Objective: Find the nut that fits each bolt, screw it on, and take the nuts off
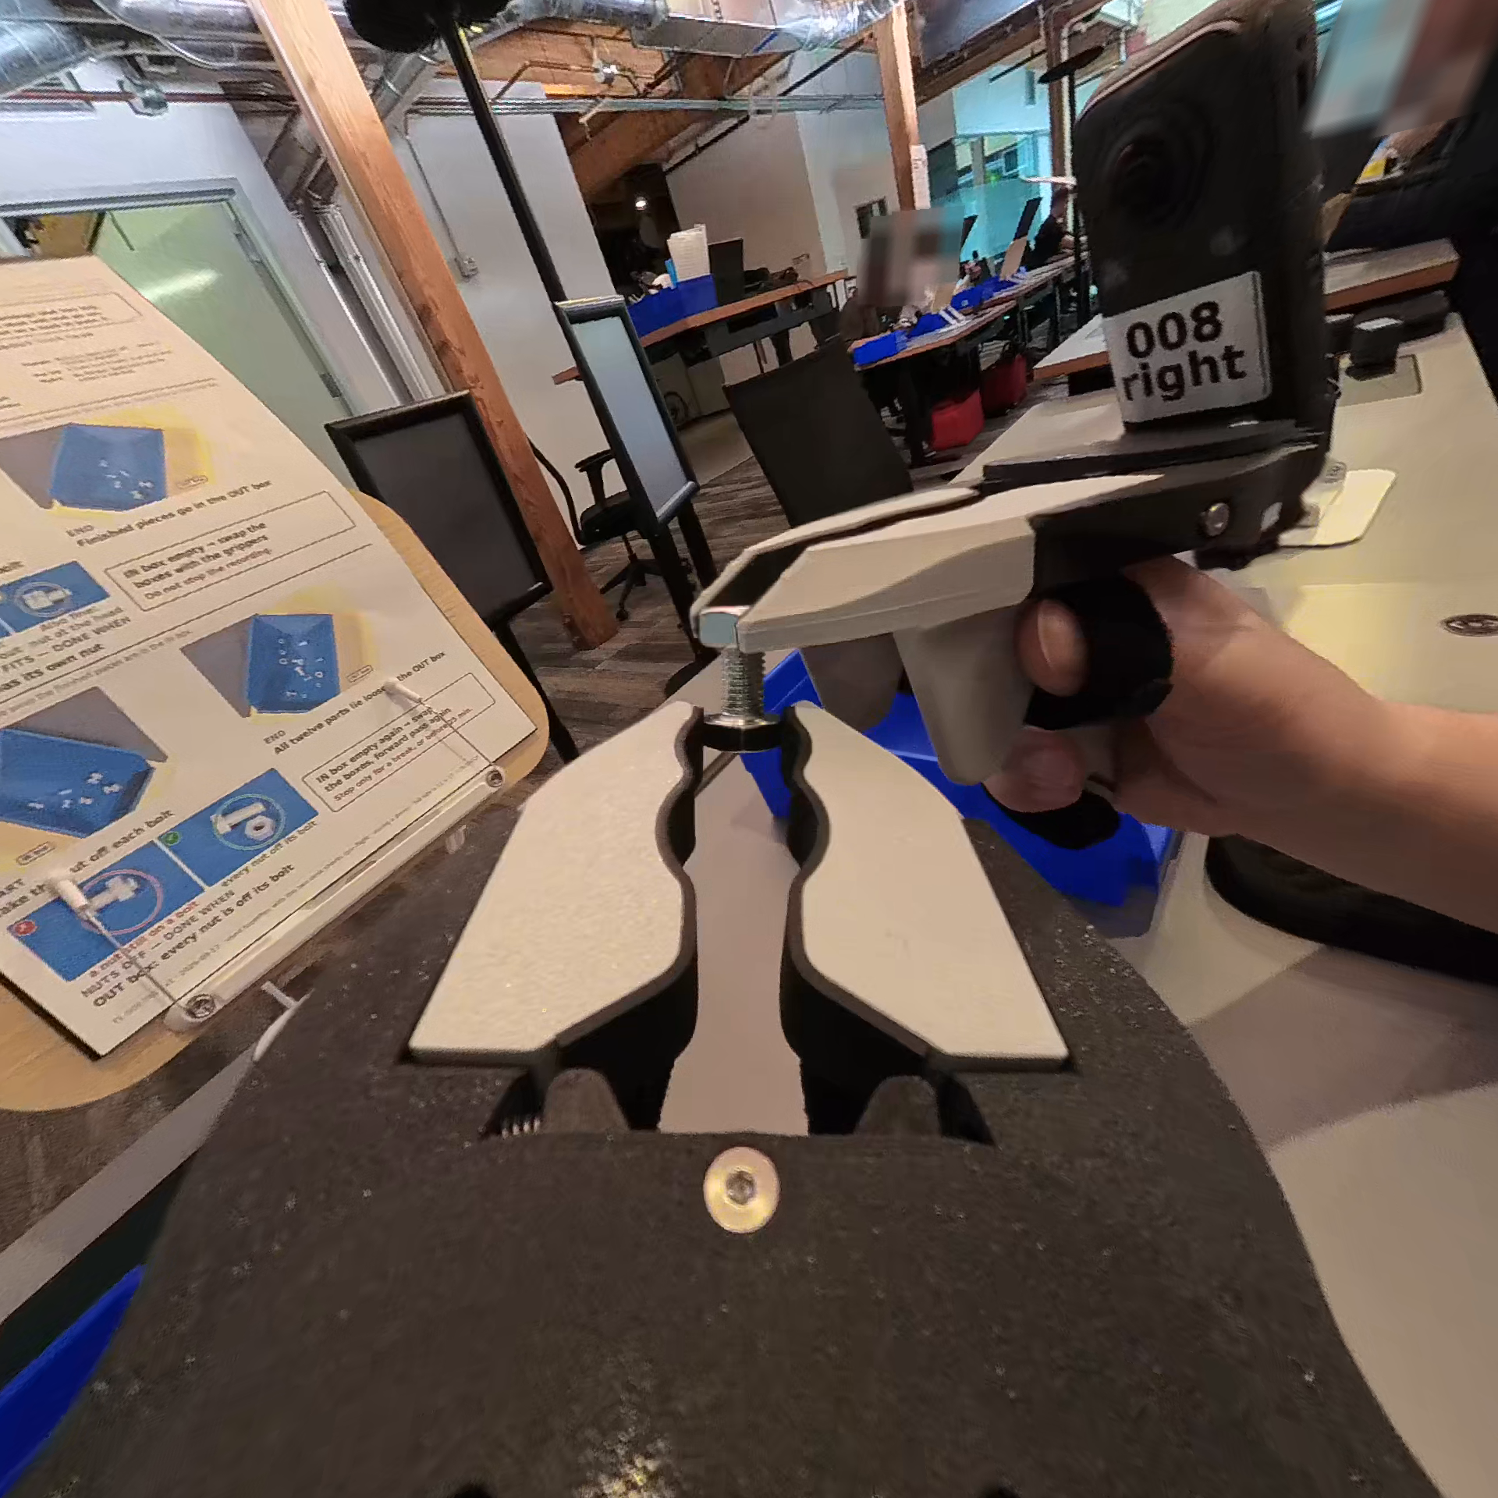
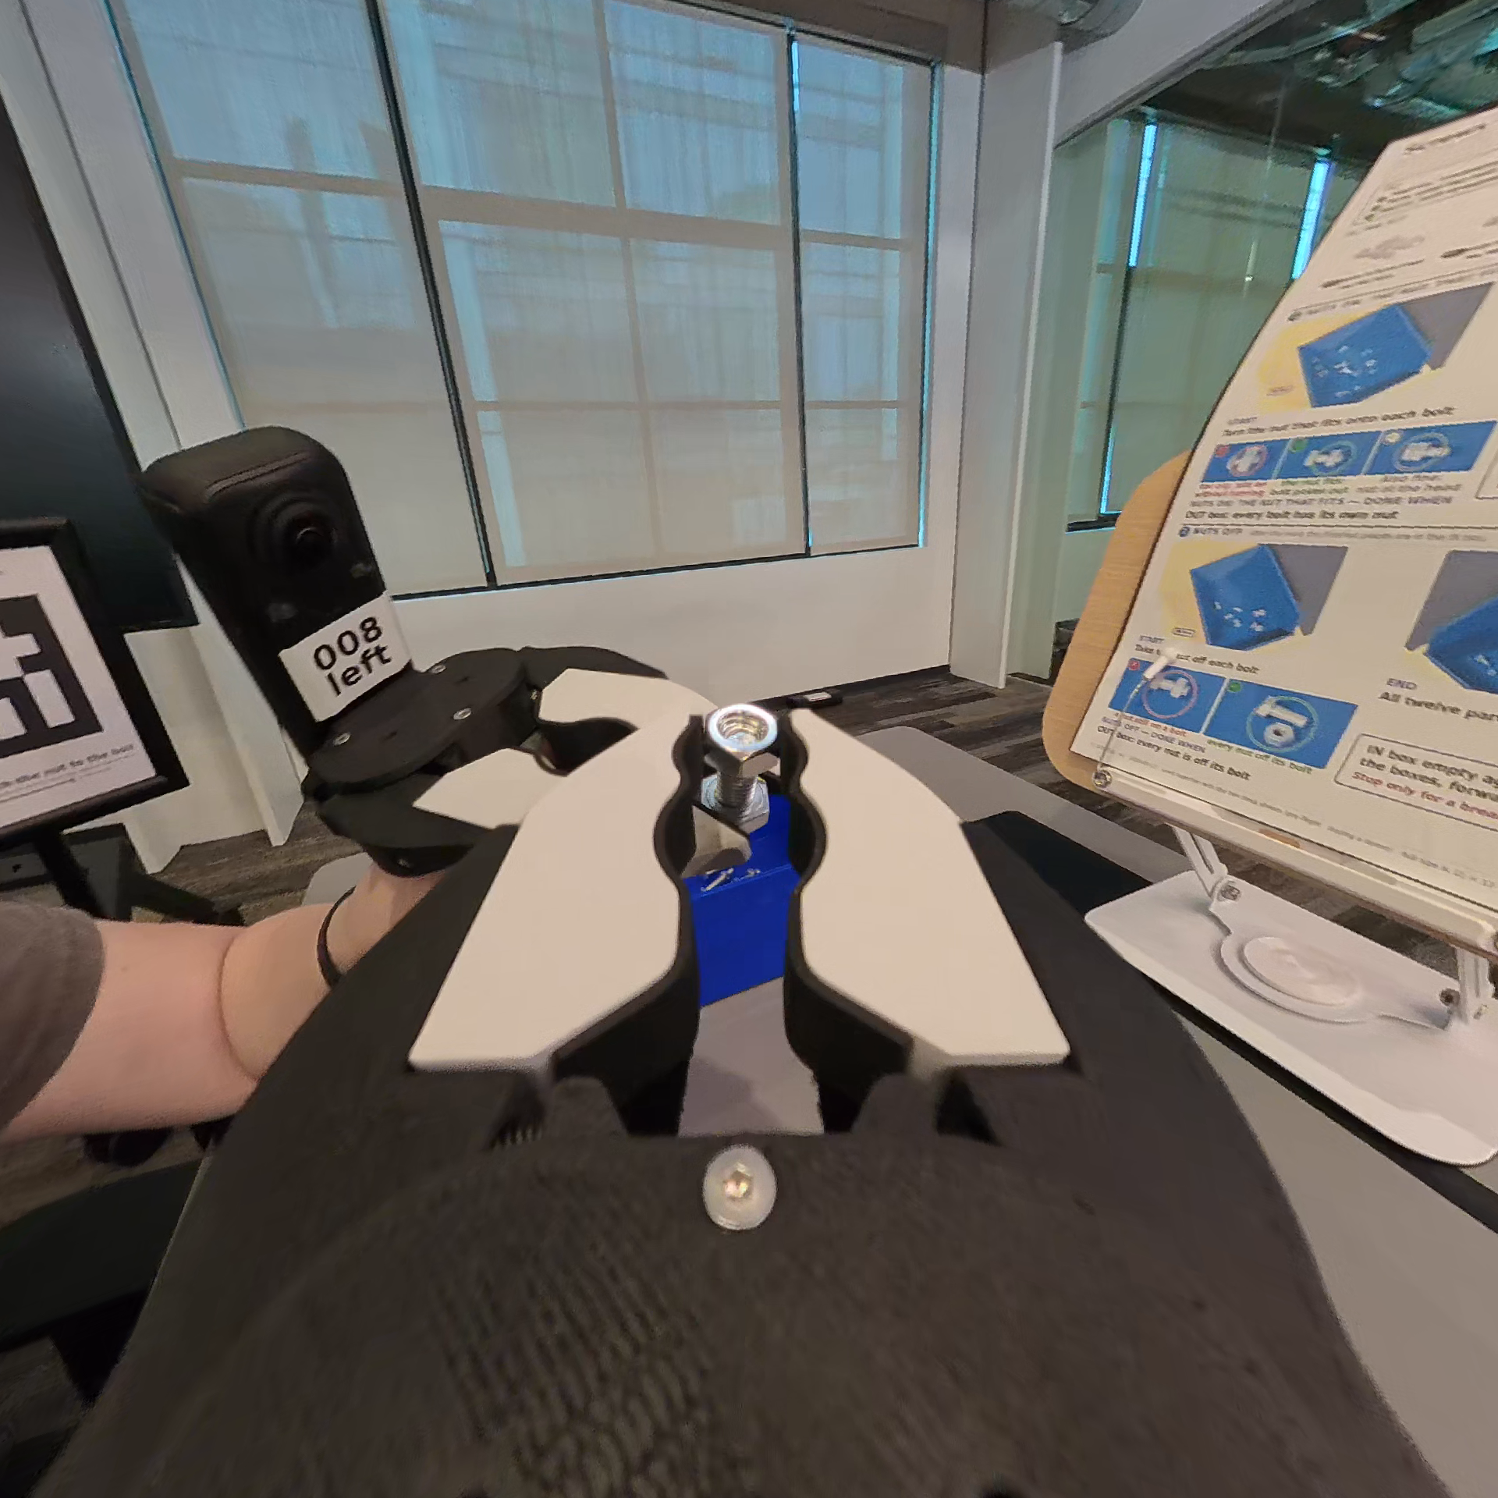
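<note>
left gripper (image 1: 739, 734): fingers closed on bolt (image 1: 742, 689) head, shank upright
right gripper (image 2: 739, 750): fingers clamped on hex nut (image 2: 738, 729) at thread top
blue bin (image 2: 734, 908): seen below both

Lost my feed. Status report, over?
Left gripper shut on bolt. Right gripper shut on nut, at the thread's end. Blue box below, nothing blocking.

Shiny metal bolt (image 1: 742, 685) — matt grainy plastic left gripper (image 1: 739, 734); glossy blue bin (image 1: 956, 798).
</note>
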### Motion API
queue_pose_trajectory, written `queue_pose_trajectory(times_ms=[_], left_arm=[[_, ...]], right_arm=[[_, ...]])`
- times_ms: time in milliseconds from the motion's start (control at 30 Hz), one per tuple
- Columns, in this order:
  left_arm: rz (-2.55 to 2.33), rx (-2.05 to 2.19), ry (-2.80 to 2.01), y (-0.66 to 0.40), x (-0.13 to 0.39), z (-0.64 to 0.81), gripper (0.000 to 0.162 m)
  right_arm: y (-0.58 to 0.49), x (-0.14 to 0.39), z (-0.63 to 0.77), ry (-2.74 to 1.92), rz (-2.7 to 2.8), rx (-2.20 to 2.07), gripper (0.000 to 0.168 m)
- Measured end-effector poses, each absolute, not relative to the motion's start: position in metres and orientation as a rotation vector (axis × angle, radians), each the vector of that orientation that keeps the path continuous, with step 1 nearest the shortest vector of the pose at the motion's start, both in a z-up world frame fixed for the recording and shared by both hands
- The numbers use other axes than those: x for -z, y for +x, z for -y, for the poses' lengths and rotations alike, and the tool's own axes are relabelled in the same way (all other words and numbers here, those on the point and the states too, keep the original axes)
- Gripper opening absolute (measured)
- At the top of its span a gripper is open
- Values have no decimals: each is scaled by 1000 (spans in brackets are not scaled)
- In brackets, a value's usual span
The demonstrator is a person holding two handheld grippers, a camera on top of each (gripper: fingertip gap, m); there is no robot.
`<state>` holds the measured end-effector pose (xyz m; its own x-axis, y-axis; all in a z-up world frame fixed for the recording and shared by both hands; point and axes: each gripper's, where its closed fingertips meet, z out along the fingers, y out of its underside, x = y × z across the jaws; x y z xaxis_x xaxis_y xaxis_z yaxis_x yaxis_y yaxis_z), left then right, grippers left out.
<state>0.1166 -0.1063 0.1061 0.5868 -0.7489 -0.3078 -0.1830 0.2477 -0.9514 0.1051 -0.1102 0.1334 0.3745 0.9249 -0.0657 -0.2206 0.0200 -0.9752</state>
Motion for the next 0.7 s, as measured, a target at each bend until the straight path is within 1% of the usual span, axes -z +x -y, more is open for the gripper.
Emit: queue_pose_trajectory(times_ms=[67, 167, 367, 600, 700], left_arm=[[-946, 496, -1267, 118, -109, 112, 18], [-1030, 661, -1243, 122, -115, 129, 17], [-1271, 1193, -1191, 134, -116, 185, 18], [-1388, 1810, -1147, 136, -113, 227, 18], [-1390, 1931, -1115, 136, -114, 233, 18]], right_arm=[[105, -137, 116, -1187, 812, -1061, 18], [108, -143, 133, -1100, 972, -1129, 18], [119, -144, 185, -855, 1299, -1350, 19], [126, -138, 222, -643, 1454, -1517, 19], [127, -139, 227, -616, 1471, -1530, 19]])
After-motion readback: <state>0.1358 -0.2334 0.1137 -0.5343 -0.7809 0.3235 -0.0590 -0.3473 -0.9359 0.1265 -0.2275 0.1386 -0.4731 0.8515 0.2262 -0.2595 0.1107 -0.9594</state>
